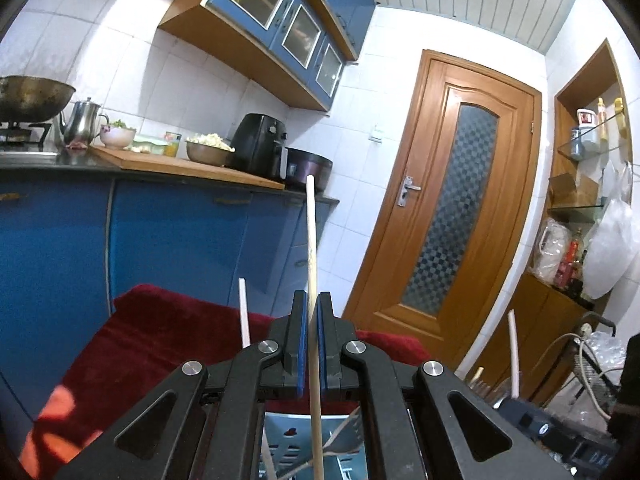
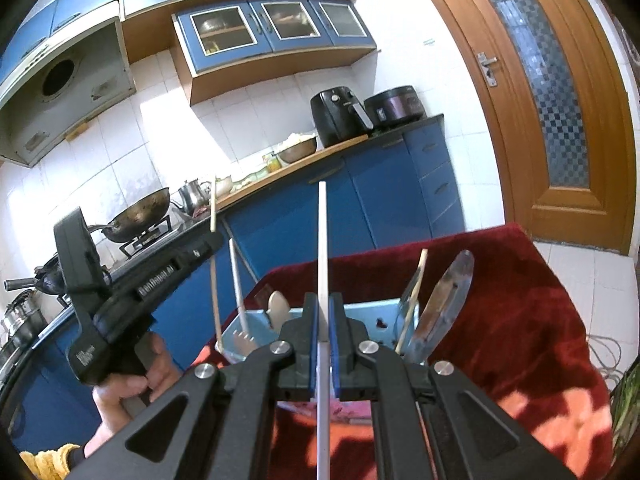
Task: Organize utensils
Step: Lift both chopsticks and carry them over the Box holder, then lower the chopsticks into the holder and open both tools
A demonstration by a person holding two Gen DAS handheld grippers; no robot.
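Left gripper (image 2: 214, 236) clamps a wooden chopstick (image 2: 213, 248), angled upward.

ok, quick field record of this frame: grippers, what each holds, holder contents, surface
left gripper: shut on wooden chopstick
right gripper: shut on white chopstick
holder: light blue, stands on red cloth
in holder: another white chopstick, pale spoon, metal spoon, fork, thin wooden stick
left hand: on the left gripper's handle, yellow sleeve
background: blue cabinets, wok on stove, wooden door
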